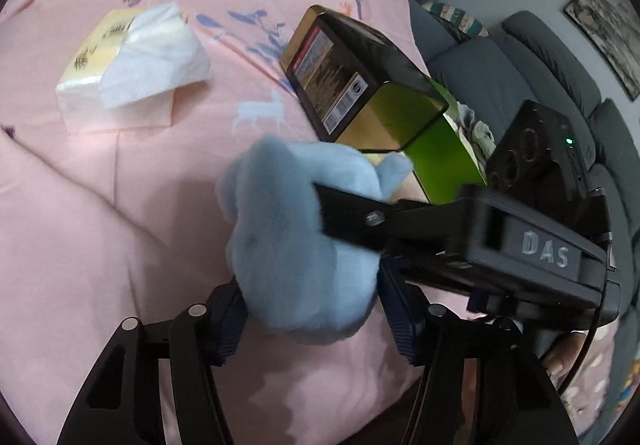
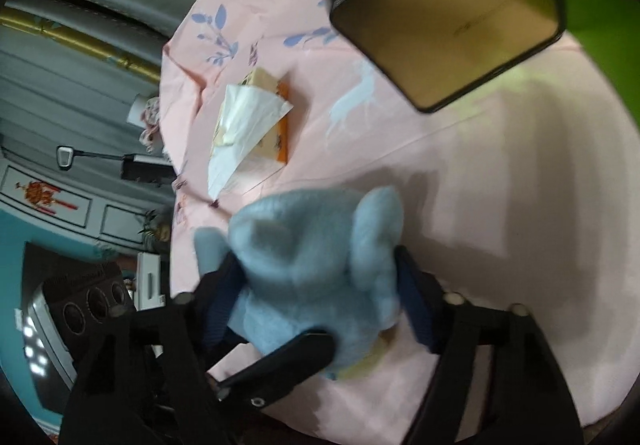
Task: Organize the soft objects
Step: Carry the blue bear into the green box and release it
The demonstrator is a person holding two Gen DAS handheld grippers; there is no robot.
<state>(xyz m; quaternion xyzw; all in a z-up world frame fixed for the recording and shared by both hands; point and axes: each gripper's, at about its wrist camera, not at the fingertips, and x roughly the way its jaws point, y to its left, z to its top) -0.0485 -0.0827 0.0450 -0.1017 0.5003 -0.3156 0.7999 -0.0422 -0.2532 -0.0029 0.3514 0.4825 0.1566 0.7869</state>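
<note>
Left wrist: plush toy (image 1: 296, 245) between grippers

Both cameras ride on hand-held grippers and look forward and steeply down along their own fingers at a pink bedspread (image 1: 120, 205), very close. The left view faces across the bed toward a grey sofa (image 1: 520, 77); the right view faces toward curtains (image 2: 80, 45). Both share the blue plush toy (image 1: 296, 245), tissue pack (image 1: 132, 61) and tin box (image 1: 360, 85).

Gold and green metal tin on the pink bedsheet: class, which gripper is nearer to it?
Right. The right gripper reaches alongside the gold and green metal tin; the left gripper sits at the blue plush toy's end away from it.
</note>
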